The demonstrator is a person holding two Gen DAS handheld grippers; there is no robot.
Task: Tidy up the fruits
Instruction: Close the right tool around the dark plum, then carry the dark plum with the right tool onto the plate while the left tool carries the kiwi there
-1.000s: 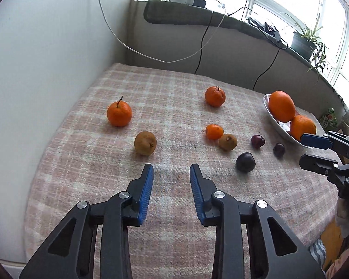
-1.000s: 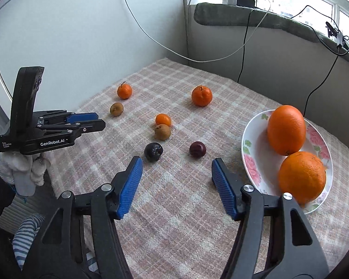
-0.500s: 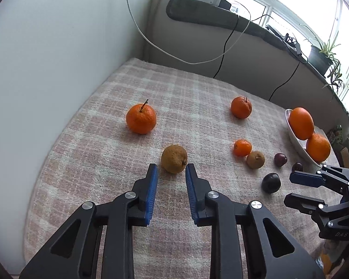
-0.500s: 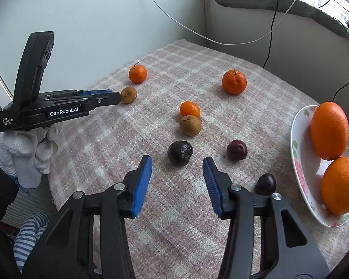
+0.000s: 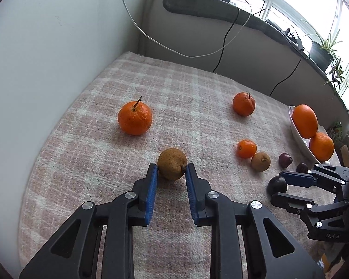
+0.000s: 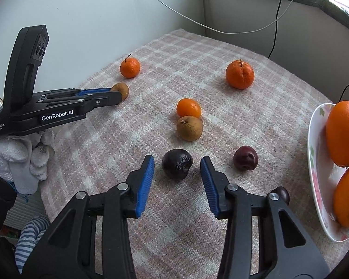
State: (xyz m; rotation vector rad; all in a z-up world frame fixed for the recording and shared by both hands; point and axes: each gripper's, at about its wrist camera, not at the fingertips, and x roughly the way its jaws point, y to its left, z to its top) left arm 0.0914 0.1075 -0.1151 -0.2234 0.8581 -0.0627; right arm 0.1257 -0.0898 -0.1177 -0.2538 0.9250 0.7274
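Observation:
Fruit lies scattered on a pink checked tablecloth. My left gripper is shut on a brown round fruit, pinched at the very tips of its blue pads; from the right wrist view the left gripper shows the same grip. The jaws of my right gripper are closing around a wrinkled dark plum, with a gap on each side. A flowered plate at the right holds two oranges.
Two stemmed tangerines, a small tangerine, a second brown fruit and a red plum lie loose. Another dark plum sits behind my right finger. A wall runs along the left; cables hang at the back.
Both grippers came forward and down and narrowed their jaws. The left one closed on the brown fruit; the right one moved off the plate side to straddle the dark plum.

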